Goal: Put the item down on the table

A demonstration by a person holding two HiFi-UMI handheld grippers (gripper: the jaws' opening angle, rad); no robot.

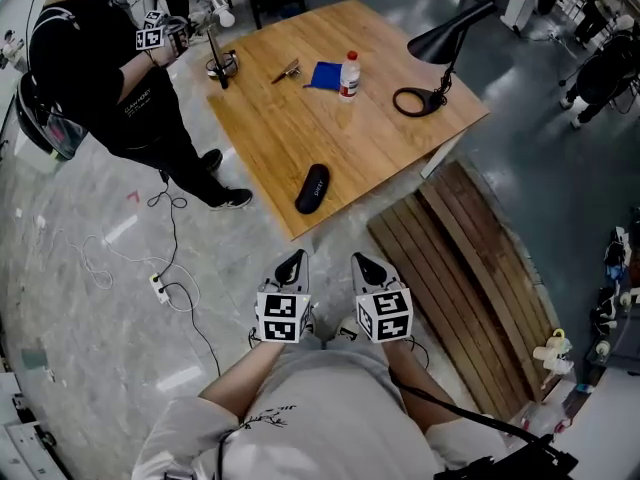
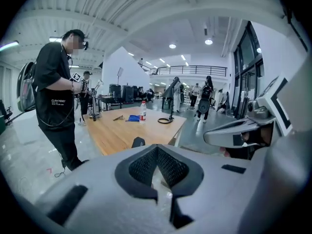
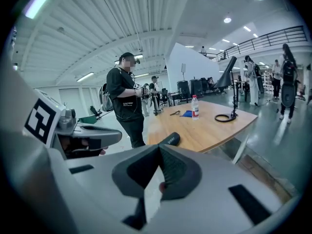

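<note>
**Both grippers empty, nothing left to set down**

The fingers of my left gripper (image 2: 157,151) are pressed together tip to tip with nothing between them. The fingers of my right gripper (image 3: 159,152) are closed the same way and are also empty. In the head view both grippers sit side by side close to my body, over the grey floor and well apart from the pale wooden surface (image 1: 300,138).

Since I carry nothing, I cannot say for certain which item the task means. My best guess is the black oblong speaker (image 1: 312,188). It lies flat on the surface near the edge closest to me, touched by neither gripper. If that is the item, I judge the placing step done and this moment is a rest well back from the work.

Further back on the surface stand a clear plastic bottle with a red cap (image 1: 348,76), a blue folded cloth (image 1: 325,74) just beside it, and a black desk lamp (image 1: 440,43) at the right side. A person in black clothes (image 1: 120,78) stands at the far left corner.

If another item remains to be moved, the next move calls for stepping up to the near edge, spreading one pair of fingers and lining them across the thing's narrow side.
</note>
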